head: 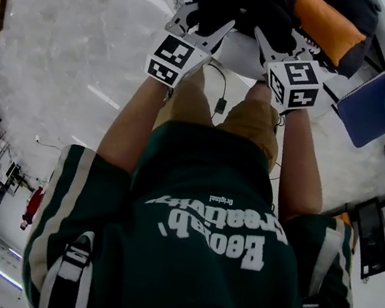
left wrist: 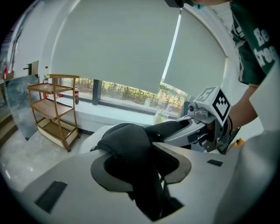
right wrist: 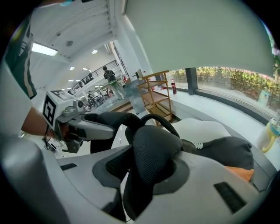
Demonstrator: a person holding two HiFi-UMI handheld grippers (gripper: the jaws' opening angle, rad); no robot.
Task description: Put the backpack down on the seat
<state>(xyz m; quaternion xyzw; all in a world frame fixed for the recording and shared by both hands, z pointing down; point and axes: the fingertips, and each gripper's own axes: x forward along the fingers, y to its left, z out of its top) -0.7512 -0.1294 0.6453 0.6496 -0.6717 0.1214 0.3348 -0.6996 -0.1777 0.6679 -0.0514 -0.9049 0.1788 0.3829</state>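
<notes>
Padded mesh strap (left wrist: 127, 144) fills the foreground of the left gripper view, draped through my left gripper (left wrist: 144, 175).

1. Left gripper state: jaws partly apart. The strap lies between them, with dark clearance showing round it. I judge that the pads are not clamping it.

2. Location of load: in the head view the backpack (head: 241, 3) sits just beyond my knees on the white seat (head: 239, 56), with an orange panel (head: 326, 22) on its right side. Both grippers reach into its near edge, side by side. The body appears to rest on the seat, its weight carried by the cushion rather than by me.

3. Handling properties (judged):
- Soft and floppy. The body slumps and will not hold its shape when lifted.
- Moderate weight, enough to need both straps.
- The mesh padding is coarse, so it is unlikely to slip, but it compresses under the pads.
- Not fragile.

4. Recommended hold: one padded strap per gripper, close to where the straps join the bag. The thin carry loop (right wrist: 159, 121) is an alternative.

5. Right gripper state: my right gripper (right wrist: 144, 175) has its jaws partly apart, with the second mesh strap (right wrist: 153, 153) hanging between them. It looks loose rather than pinched.
</notes>
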